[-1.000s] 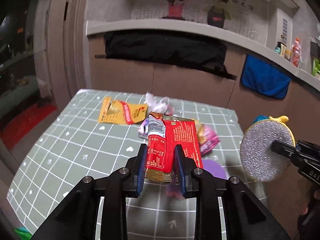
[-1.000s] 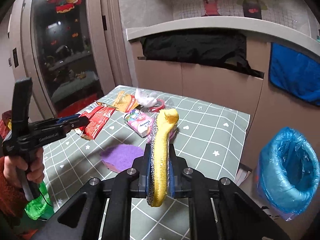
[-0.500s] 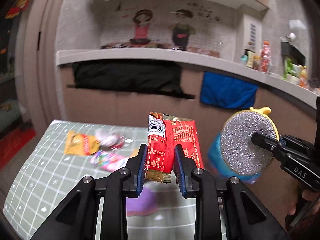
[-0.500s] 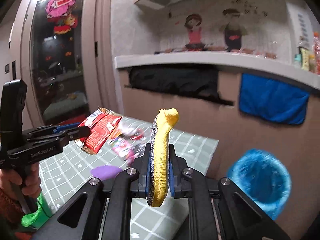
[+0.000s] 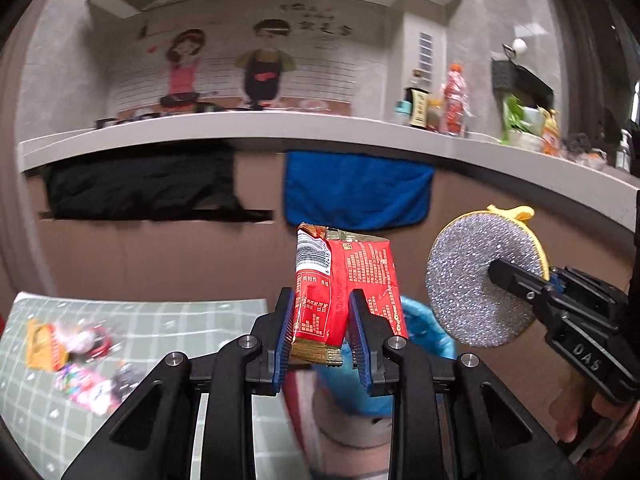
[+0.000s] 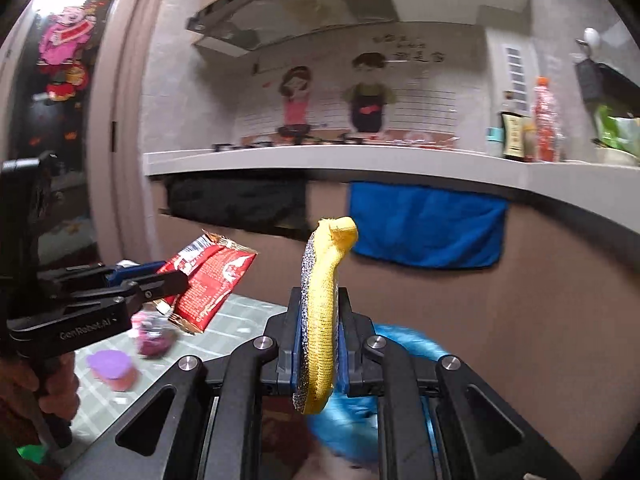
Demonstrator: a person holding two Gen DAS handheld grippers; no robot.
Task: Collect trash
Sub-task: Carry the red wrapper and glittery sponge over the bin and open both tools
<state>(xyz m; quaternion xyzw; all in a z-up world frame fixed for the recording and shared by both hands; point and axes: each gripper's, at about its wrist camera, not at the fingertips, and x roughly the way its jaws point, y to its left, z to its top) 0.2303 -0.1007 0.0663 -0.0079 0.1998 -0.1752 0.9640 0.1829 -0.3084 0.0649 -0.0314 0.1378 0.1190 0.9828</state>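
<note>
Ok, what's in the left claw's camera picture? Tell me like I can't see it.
The left claw pinches a red snack wrapper, holding it upright above a blue-lined trash bin. To the right, the right claw holds a round silver and yellow scrubber. More wrappers lie on the checked table.

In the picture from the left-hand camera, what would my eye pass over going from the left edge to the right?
Wrappers on the table → black cloth → red snack packet pinched in the left gripper → round silver scouring pad clamped by the right gripper.
</note>
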